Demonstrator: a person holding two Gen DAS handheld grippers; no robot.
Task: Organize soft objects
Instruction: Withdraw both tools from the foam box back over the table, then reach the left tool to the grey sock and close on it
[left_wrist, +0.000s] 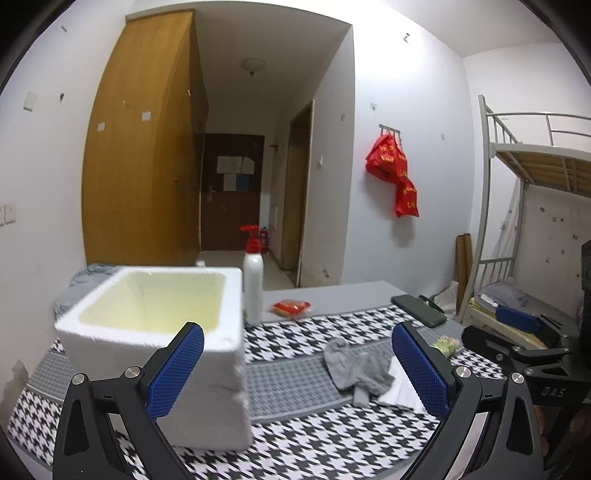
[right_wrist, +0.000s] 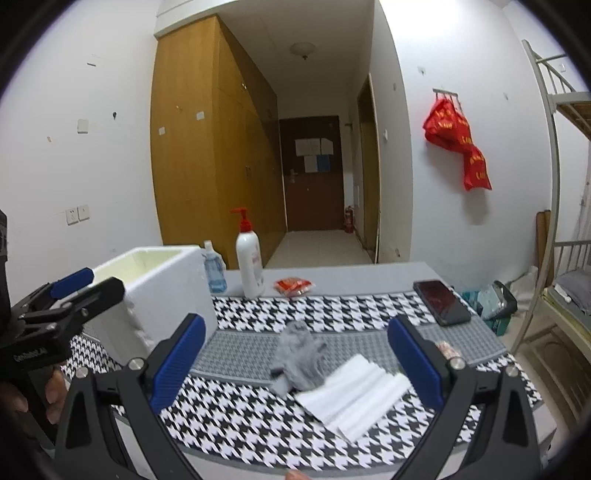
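Right wrist view: both grippers' fingers apart, empty; grey glove (right_wrist: 299, 354) beside white cloth (right_wrist: 354, 397).

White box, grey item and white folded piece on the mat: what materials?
White box: looks like expanded foam, matte, thick walls, crumbly edges. Grey glove: seemingly knit fabric, limp and creased. White folded cloth: soft, matte; cloth or paper towel, unclear.

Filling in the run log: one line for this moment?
left claw open, empty | right claw open, empty | grey cloth, white cloth on mat | foam box empty
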